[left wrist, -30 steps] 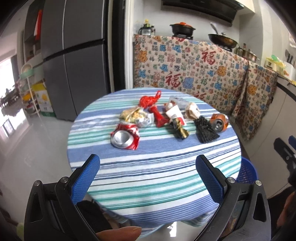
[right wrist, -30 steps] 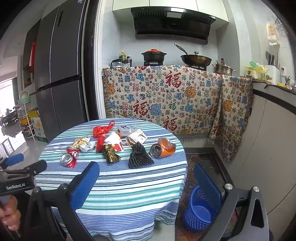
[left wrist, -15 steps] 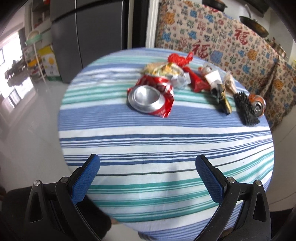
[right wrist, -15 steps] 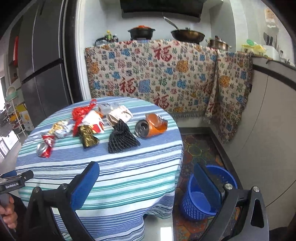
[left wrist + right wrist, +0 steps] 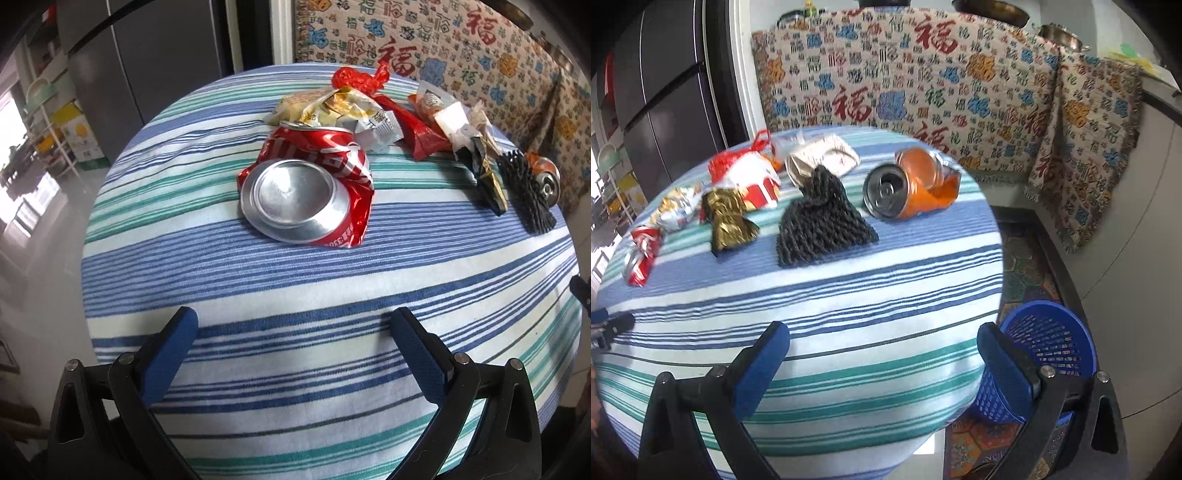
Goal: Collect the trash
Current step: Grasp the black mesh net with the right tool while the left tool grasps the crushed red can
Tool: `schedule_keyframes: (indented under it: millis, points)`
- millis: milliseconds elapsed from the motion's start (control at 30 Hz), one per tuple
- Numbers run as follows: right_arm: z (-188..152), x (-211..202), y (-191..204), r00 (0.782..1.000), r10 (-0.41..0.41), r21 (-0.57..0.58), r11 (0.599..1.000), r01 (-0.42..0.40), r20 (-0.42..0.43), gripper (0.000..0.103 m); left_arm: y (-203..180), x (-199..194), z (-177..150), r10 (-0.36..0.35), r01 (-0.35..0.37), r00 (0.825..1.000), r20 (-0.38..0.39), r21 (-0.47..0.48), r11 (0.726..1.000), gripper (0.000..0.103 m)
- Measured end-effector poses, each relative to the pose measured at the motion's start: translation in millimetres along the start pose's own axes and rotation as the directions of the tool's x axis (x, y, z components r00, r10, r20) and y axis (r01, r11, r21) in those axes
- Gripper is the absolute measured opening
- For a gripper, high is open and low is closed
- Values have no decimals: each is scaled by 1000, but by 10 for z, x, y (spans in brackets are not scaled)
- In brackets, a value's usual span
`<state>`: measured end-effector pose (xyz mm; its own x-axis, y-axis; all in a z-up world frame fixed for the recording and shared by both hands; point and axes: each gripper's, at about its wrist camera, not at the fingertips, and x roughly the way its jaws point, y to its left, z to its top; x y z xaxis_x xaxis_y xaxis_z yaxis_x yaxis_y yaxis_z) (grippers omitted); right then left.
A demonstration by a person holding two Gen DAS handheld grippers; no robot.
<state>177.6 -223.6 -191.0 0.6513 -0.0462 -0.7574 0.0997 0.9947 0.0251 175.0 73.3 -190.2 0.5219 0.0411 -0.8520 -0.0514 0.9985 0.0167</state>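
My left claw hung over the near part of the round desk, its blue fingers spread wide apart with nothing between them. Straight ahead of it lay the crushed red can, flattened on the striped cloth with its silver base turned toward me. Just behind the can, touching it, sat a crumpled gold-and-white snack wrapper, and beyond that a knotted red plastic bag.

The rest of the trash ran off to the right in a loose row — a red wrapper, a dark gold foil wrapper, a black foam net and, at the far right edge, the orange can.

My right claw was also wide apart and empty, held above the near right edge of the desk. From that side I saw the black foam net nearest to me, with a crumpled paper cup touching its far tip. The orange can lay on its side just right of the net, its open top facing me. The gold foil wrapper sat left of the net, and the red can was well off at the left edge.

A blue mesh basket stood on the floor beside the desk — partly behind the right claw's right finger.
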Motion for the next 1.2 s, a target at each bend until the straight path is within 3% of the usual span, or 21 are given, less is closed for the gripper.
schedule_keyframes:
  millis: [100,367,733,933,1100,1200]
  points:
    - [-1,182,-12,998,23,-16,1000,-24,-61,103,13,61,102,-33,33,999,-2,58,998,103]
    - [195,350,164,995,67,-112,991,-75,-73,103,89,233,359,-149,142,989,19,211,967,103]
    - [547,620,284,981,154,-228,957,-178,-120,103,-3,454,695,-165,154,986,31,228,961,103]
    - [671,698,293,962,187,-299,923,-242,-200,103,-28,520,798,-170,159,985,30,234,959,103]
    - [736,655,225,946,273,-241,920,-310,-174,103,-17,507,799,-179,164,983,48,230,959,99]
    - [768,753,314,943,279,-224,922,-315,-180,103,-19,501,796,-191,174,980,55,225,959,98]
